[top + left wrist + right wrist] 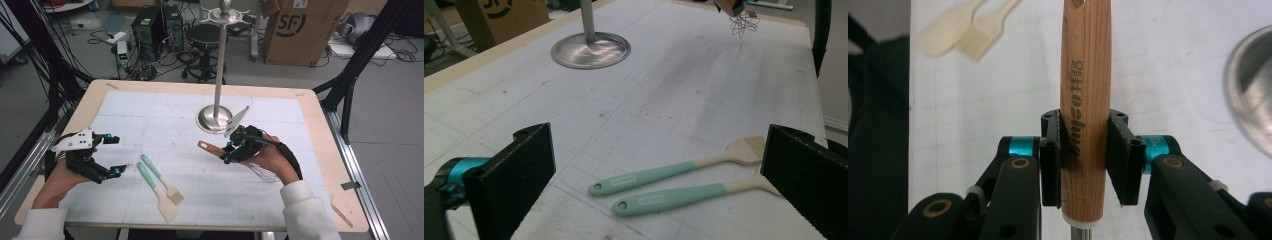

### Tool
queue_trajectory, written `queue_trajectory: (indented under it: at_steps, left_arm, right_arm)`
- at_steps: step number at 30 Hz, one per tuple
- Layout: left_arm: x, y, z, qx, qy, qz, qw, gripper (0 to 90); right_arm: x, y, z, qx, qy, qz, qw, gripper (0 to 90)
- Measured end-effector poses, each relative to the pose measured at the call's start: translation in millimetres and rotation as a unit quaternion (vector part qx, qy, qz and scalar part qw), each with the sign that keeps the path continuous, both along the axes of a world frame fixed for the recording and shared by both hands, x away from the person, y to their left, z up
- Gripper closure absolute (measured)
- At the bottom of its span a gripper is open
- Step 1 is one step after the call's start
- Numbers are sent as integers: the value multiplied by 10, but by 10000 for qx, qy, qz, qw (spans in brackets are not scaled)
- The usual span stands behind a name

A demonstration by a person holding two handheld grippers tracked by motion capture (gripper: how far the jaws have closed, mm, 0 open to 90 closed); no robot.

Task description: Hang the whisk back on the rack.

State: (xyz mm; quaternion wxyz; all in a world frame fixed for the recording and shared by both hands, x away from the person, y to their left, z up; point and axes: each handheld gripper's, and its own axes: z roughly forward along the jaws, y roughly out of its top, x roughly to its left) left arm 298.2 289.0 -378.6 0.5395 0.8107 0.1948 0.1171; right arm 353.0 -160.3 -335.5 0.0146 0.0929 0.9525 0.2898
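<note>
My right gripper [231,151] is shut on the wooden handle [1085,100] of a wire whisk, held off the mat near the stand's base. Its pads [1120,160] press both sides of the handle, whose end [207,147] points left while the wire loops [262,172] trail under the hand. The lifted whisk wires [744,22] also hang far off in the left gripper view. My left gripper [116,155] rests open at the left edge of the mat, nothing between its jaws. A teal-handled brush [159,175] and a teal-handled spatula [150,186] lie side by side just right of it.
A tall metal stand [219,65] with a round base [212,120] rises at mid-table, hooks at its top. The white gridded mat [200,200] covers the wooden table. Cardboard boxes, a stool and cables sit on the floor beyond the far edge.
</note>
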Motion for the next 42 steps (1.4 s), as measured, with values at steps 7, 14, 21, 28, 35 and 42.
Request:
queue_trajectory:
  at_steps: [7, 14, 21, 28, 35, 42]
  left_arm:
    - [1, -2, -7, 3, 19, 11, 10000, 17]
    - [11, 13, -19, 18, 29, 15, 10000, 17]
    - [15, 14, -38, 19, 67, 35, 10000, 17]
    - [23, 6, -49, 55, 79, 22, 10000, 17]
    - [39, 1, -58, 52, 96, 24, 9999, 17]
    - [39, -6, -61, 37, 117, -7, 9999, 17]
  right_arm:
    - [31, -158, 155, 492, -2, -233, 9985, 703]
    - [79, -327, 373, 937, -117, -394, 9948, 702]
    - [139, -522, 619, 1356, -244, -617, 9885, 702]
    - [208, -647, 872, 1535, -340, -783, 9844, 702]
    - [304, -688, 1063, 1609, -421, -841, 9825, 702]
    - [382, -733, 1185, 1767, -544, -882, 9788, 702]
